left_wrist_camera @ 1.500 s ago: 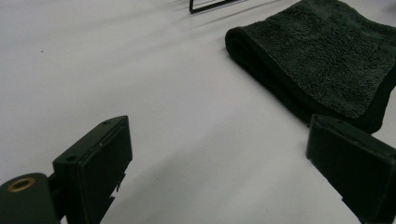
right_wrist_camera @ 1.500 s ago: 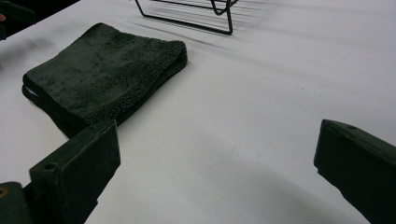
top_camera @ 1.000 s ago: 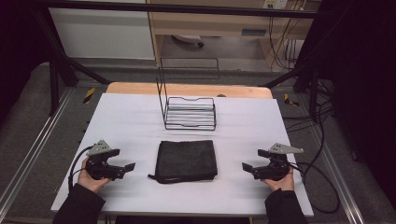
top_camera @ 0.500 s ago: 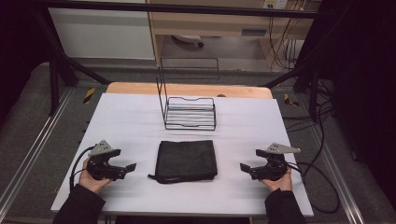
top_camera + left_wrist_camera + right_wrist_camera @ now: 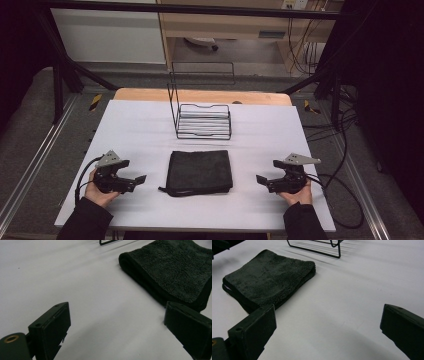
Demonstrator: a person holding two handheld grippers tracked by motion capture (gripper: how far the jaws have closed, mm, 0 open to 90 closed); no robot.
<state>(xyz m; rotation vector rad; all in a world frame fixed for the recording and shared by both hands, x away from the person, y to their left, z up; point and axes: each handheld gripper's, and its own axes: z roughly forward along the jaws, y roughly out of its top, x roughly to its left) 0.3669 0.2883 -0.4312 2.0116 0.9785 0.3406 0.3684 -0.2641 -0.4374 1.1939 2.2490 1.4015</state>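
Note:
A folded dark green towel (image 5: 200,172) lies flat on the white table, near its front middle. It also appears in the left gripper view (image 5: 175,275) and in the right gripper view (image 5: 267,277). My left gripper (image 5: 140,180) rests low to the left of the towel, jaws wide apart and empty, a little short of the towel's edge (image 5: 117,332). To the right of the towel sits my right gripper (image 5: 261,180), also open with nothing between its jaws (image 5: 327,332). Both point inward at the towel.
A black wire rack (image 5: 202,120) stands behind the towel, its tall side at the left; its base wires (image 5: 317,248) show at the top of the right gripper view. The white table (image 5: 140,130) ends in a wooden strip (image 5: 200,96) at the back. Cables (image 5: 345,185) trail off the right edge.
Both grippers have shifted slightly inward toward the towel. The towel and rack have not moved.

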